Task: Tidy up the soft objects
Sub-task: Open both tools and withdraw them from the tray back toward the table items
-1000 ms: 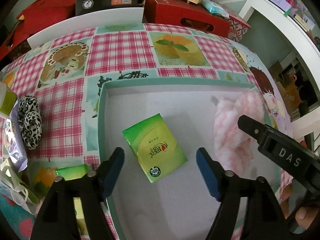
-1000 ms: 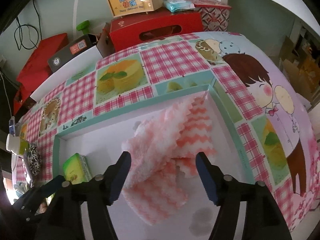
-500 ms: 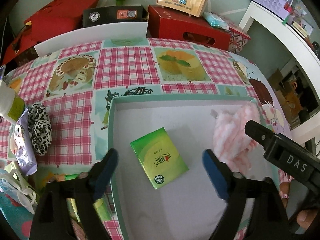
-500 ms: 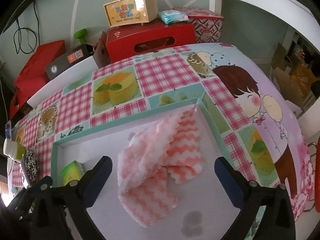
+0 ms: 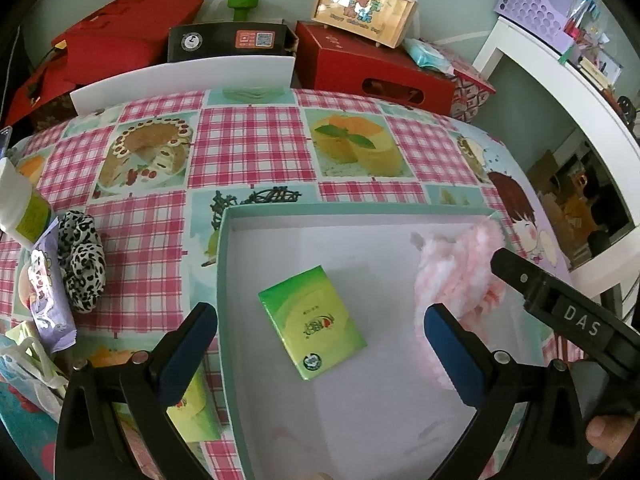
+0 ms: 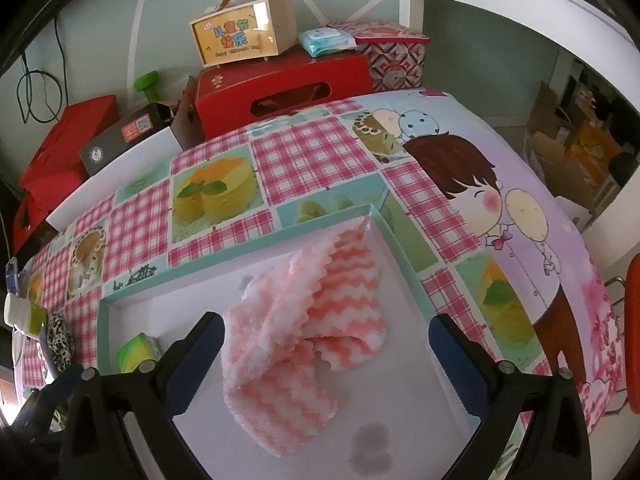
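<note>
A shallow teal-rimmed white box (image 5: 224, 264) lies on the table. In it are a green tissue pack (image 5: 312, 322) and a crumpled pink-and-white cloth (image 5: 456, 268); the box rim (image 6: 384, 222), cloth (image 6: 304, 324) and pack (image 6: 136, 352) also show in the right wrist view. My left gripper (image 5: 320, 344) is open and empty above the pack. My right gripper (image 6: 326, 350) is open and empty above the cloth. A leopard-print scrunchie (image 5: 80, 264) lies on the table left of the box.
A purple packet (image 5: 46, 292), a white tube (image 5: 20, 208) and another green pack (image 5: 196, 412) lie at the left by the box. Red boxes (image 5: 372, 68), a black box (image 5: 228, 40) and a wooden case (image 5: 364, 10) stand behind the table. A white shelf (image 6: 520, 4) is at the right.
Both grippers have opened wider and pulled back and up from the box. The tissue pack and the cloth stay where they lay.
</note>
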